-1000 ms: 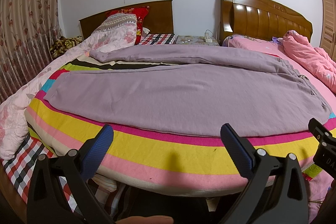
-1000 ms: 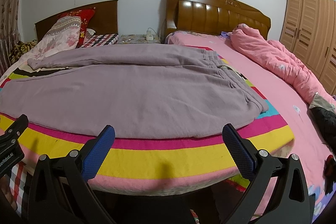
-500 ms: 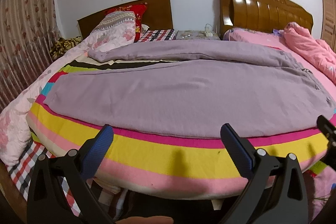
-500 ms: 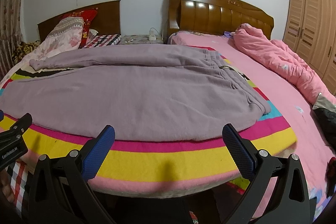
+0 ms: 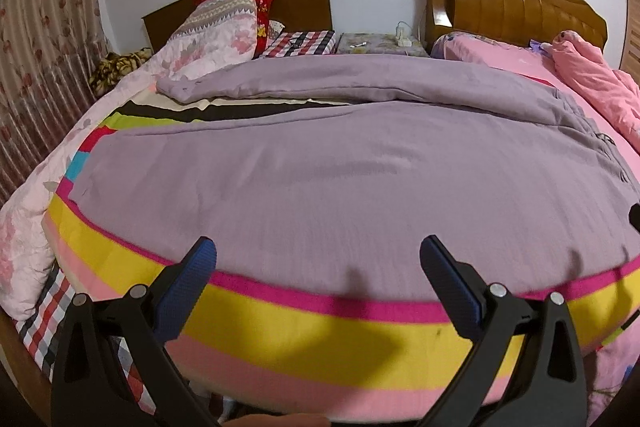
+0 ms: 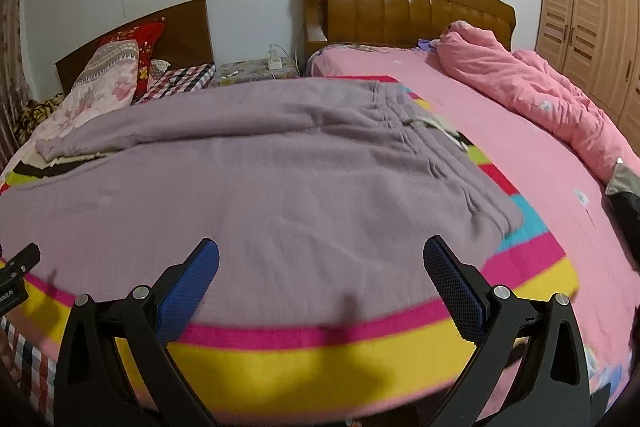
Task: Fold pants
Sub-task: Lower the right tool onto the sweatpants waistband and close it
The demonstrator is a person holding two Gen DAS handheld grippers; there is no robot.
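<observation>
Mauve pants (image 5: pixel 340 179) lie spread flat across a striped blanket (image 5: pixel 320 331) on the bed, waistband to the right, legs running left; the far leg is apart from the near one. In the right wrist view the pants (image 6: pixel 240 195) fill the middle, with the waistband (image 6: pixel 460 171) on the right. My left gripper (image 5: pixel 318 263) is open and empty, over the pants' near edge. My right gripper (image 6: pixel 320 265) is open and empty, over the near edge closer to the waist.
A floral quilt and pillows (image 5: pixel 216 27) lie at the back left. A pink duvet (image 6: pixel 540 111) is bunched on the pink bed at the right. Two wooden headboards (image 6: pixel 404 7) stand against the wall, and a wardrobe (image 6: pixel 592 27) at far right.
Both grippers have moved forward and closer to the bed, from in front of the blanket's edge to over the pants' near edge. Both stayed open.
</observation>
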